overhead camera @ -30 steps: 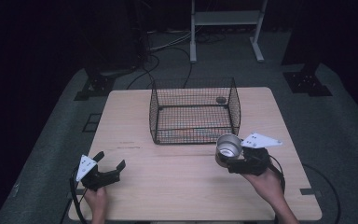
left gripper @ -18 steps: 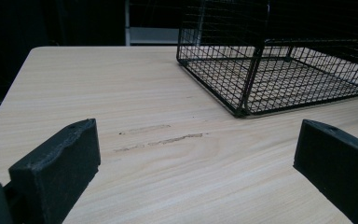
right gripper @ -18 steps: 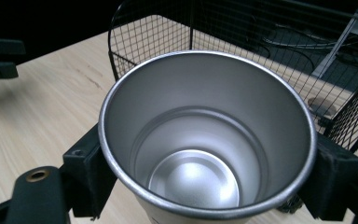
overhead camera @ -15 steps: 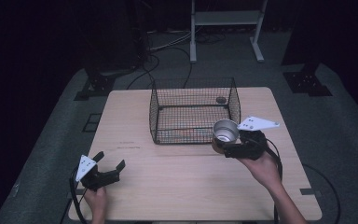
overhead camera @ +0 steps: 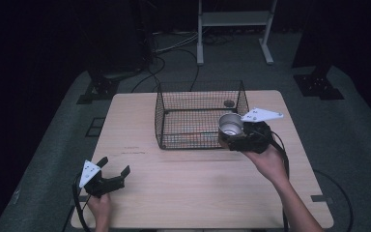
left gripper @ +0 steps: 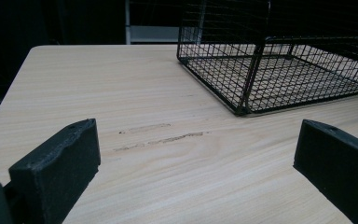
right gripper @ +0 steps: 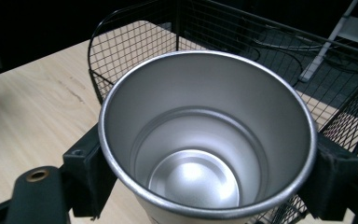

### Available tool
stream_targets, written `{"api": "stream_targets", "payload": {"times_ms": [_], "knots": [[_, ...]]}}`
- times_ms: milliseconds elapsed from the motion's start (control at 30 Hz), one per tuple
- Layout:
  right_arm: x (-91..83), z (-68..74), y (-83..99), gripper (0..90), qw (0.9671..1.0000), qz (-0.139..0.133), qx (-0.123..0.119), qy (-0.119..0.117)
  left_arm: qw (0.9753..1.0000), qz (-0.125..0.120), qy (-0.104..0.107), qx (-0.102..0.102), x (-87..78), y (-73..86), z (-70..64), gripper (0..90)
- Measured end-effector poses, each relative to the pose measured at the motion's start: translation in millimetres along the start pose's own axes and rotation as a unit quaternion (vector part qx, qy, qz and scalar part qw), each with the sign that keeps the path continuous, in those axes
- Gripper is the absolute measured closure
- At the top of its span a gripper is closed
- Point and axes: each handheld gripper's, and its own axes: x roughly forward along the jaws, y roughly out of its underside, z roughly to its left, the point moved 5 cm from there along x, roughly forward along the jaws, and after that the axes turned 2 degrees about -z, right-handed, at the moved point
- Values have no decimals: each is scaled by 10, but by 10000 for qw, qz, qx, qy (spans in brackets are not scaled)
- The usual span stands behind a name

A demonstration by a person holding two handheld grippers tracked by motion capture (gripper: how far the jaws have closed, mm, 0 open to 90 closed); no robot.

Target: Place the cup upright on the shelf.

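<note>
I have the metal cup [overhead camera: 231, 125] clamped in my right claw [overhead camera: 232, 137], its two jaws pressed against opposite sides of the cup just under the rim, as the right gripper view shows. The cup sits upright and empty, held in the air at the near right corner of the wire basket [overhead camera: 200, 115], level with its top edge and not yet inside it. My left claw [overhead camera: 113, 170] rests low over the near left part of the bench [overhead camera: 183, 179], jaws spread wide with nothing between them, well apart from the basket.

As I judge it, the pick-up is done and the carry is nearly finished; what is left is to bring the cup over the basket wall, lower it to the mesh floor and let go. A small dark round thing [overhead camera: 229, 103] already lies in the far right corner of the basket.

I can read no brand, label or writing on the cup or the basket.
</note>
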Motion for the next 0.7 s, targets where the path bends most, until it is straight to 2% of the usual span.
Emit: {"api": "stream_targets", "payload": {"times_ms": [233,400,700], "knots": [[56,-41,-113,178,10000,30,-30,22,10000,3,6,3,1,1,-1,0],[122,-91,-195,178,9999,47,93,-64,10000,-3,7,6,1,0,1,0],[247,-139,-301,178,9999,132,94,52,10000,-7,12,13,0,-2,2,0]]}}
